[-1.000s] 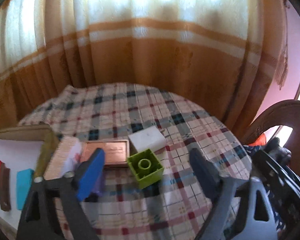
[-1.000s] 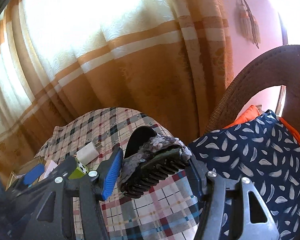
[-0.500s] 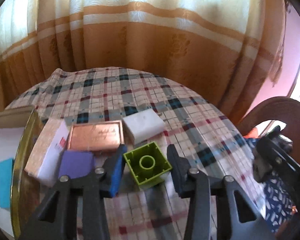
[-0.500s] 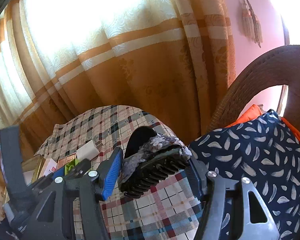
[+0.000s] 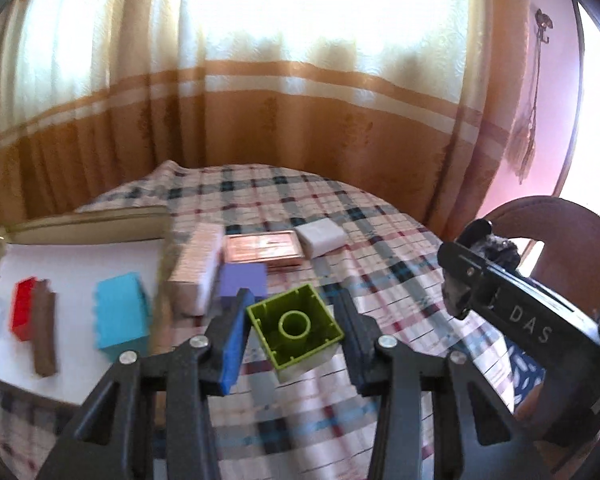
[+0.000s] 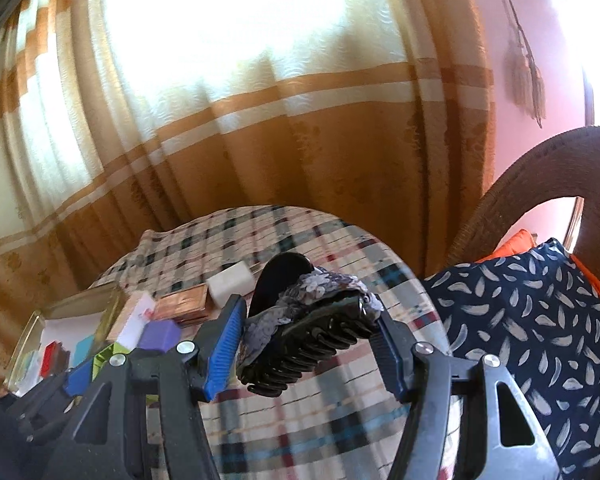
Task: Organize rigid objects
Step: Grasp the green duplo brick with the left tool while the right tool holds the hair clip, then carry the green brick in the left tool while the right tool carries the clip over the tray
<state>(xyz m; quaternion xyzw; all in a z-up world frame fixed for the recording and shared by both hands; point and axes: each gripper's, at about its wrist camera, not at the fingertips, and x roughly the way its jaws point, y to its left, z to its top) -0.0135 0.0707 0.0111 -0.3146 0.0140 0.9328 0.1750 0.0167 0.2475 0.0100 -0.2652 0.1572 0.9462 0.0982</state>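
My left gripper (image 5: 294,336) is shut on a lime green toy brick (image 5: 295,330), held hollow side up, just above the checked tablecloth. My right gripper (image 6: 308,340) is shut on a black hair claw clip (image 6: 306,334) with a grey sequinned trim, held above the table's right part. On the cloth lie a purple block (image 5: 244,282), a copper-coloured flat tin (image 5: 264,248), a white block (image 5: 321,236) and a pink-and-white box (image 5: 194,276). A tray (image 5: 72,256) at the left holds a teal block (image 5: 120,320), a red brick (image 5: 22,312) and a brown bar (image 5: 44,332).
The round table (image 5: 388,248) stands against an orange-and-cream curtain (image 5: 260,120). A wicker chair (image 6: 540,172) with a navy patterned cushion (image 6: 532,320) stands at the right. The right gripper's body (image 5: 520,320) shows at the right of the left wrist view.
My left gripper has closed on the green brick and lifted it off the cloth, swinging left toward the tray. My right gripper has kept hold of the hair clip, barely moving.
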